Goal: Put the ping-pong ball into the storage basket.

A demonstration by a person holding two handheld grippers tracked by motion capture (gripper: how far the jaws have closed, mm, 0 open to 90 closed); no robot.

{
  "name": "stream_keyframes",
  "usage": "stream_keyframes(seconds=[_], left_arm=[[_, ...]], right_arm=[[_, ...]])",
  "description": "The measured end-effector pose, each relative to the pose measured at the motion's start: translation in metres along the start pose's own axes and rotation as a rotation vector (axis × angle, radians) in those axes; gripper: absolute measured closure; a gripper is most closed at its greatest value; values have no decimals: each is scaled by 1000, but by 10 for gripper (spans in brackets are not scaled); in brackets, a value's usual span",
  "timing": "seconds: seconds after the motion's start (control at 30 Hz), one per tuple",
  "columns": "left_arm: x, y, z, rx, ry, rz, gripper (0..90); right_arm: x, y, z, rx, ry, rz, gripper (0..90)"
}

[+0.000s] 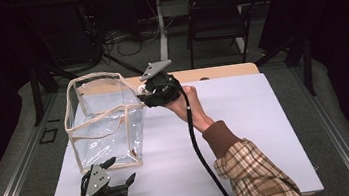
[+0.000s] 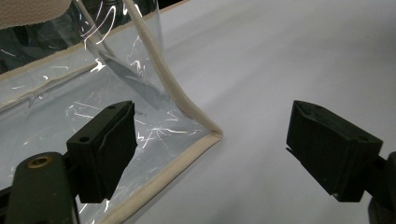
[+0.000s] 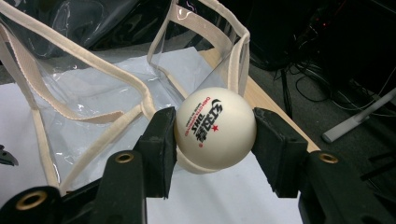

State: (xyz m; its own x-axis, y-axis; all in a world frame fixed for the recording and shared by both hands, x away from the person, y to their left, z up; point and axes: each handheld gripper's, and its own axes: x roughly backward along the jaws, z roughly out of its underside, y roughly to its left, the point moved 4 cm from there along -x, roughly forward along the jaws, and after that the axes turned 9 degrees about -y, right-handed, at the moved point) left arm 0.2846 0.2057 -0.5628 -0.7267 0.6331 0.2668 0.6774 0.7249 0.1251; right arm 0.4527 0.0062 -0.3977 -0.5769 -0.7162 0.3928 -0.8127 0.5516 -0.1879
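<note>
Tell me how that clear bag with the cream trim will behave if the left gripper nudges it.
The clear bag is probably light and may slide on the smooth white table rather than resist. Its thin walls show creases, so they likely buckle inward when pushed. It stands open on its own and holds nothing visible, so a high nudge from the left gripper could tip it.

A white counter (image 1: 245,119) with a wooden edge (image 1: 219,71) at its far side carries everything. Beyond it, a dark folding chair (image 1: 218,17) stands on the floor beside a white table leg (image 1: 159,21). Black cables (image 1: 120,41) lie tangled on the floor left of that leg. Grey floor (image 1: 12,148) runs along both sides of the counter.
</note>
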Motion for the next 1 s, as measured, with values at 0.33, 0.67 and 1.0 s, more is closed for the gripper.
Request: stream_keyframes(seconds=[0.33, 0.67, 1.0], left_arm=[[0, 0, 0, 1, 1, 1, 161], [0, 0, 0, 0, 2, 2, 161], [0, 0, 0, 1, 1, 2, 161]], right_arm=[[-8, 2, 0, -5, 6, -3, 510], [-13, 1, -6, -7, -4, -8, 510], [-22, 6, -10, -4, 5, -19, 510]])
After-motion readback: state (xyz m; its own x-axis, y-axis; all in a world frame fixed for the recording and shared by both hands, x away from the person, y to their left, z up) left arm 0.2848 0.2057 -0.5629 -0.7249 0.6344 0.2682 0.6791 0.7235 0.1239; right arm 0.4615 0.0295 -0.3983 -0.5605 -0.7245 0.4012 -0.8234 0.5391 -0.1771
